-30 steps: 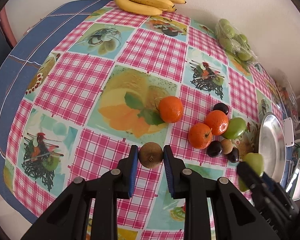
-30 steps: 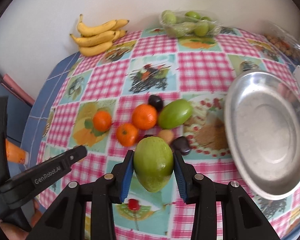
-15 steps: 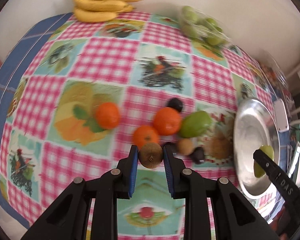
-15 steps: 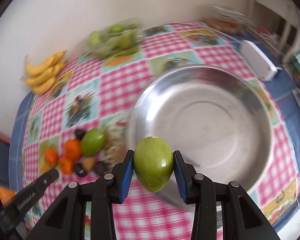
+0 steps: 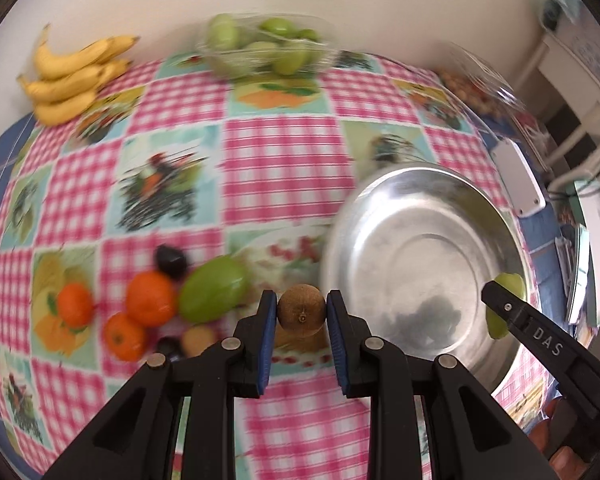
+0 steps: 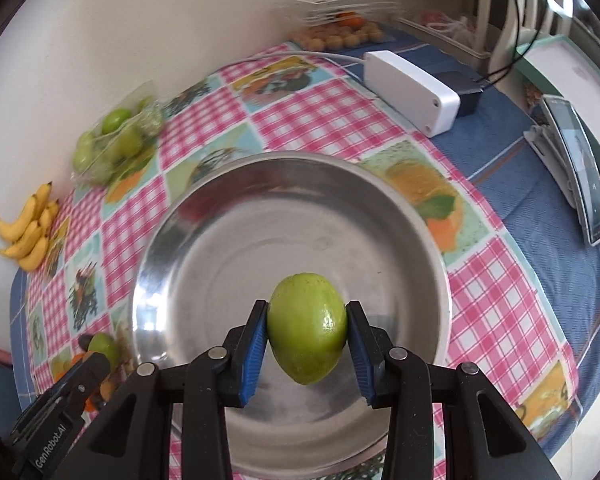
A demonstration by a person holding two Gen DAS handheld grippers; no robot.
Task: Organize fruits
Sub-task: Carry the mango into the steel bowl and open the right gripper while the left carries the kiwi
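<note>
My left gripper [image 5: 301, 316] is shut on a brown kiwi [image 5: 301, 315], held above the cloth just left of the steel bowl [image 5: 420, 216]. My right gripper [image 6: 307, 330] is shut on a green mango [image 6: 307, 328] and holds it over the near part of the empty bowl [image 6: 228, 216]. In the left wrist view the right gripper and its mango [image 5: 510, 300] show at the bowl's right rim. A second green mango [image 5: 214, 294], three oranges [image 5: 150, 298], dark plums [image 5: 172, 258] and a small tan fruit [image 5: 197, 338] lie in a cluster left of the bowl.
Bananas [image 5: 74, 78] and a bag of green fruit [image 5: 266, 46] lie at the wall. A white box [image 6: 410, 90] with a cable, a tablet [image 6: 578, 168] and a pack of small round fruits [image 6: 336, 38] lie right of and behind the bowl.
Both grippers moved right toward the bowl with their fruit. The right gripper now holds the mango over the bowl's inside; the left has come up to the bowl's left rim.
</note>
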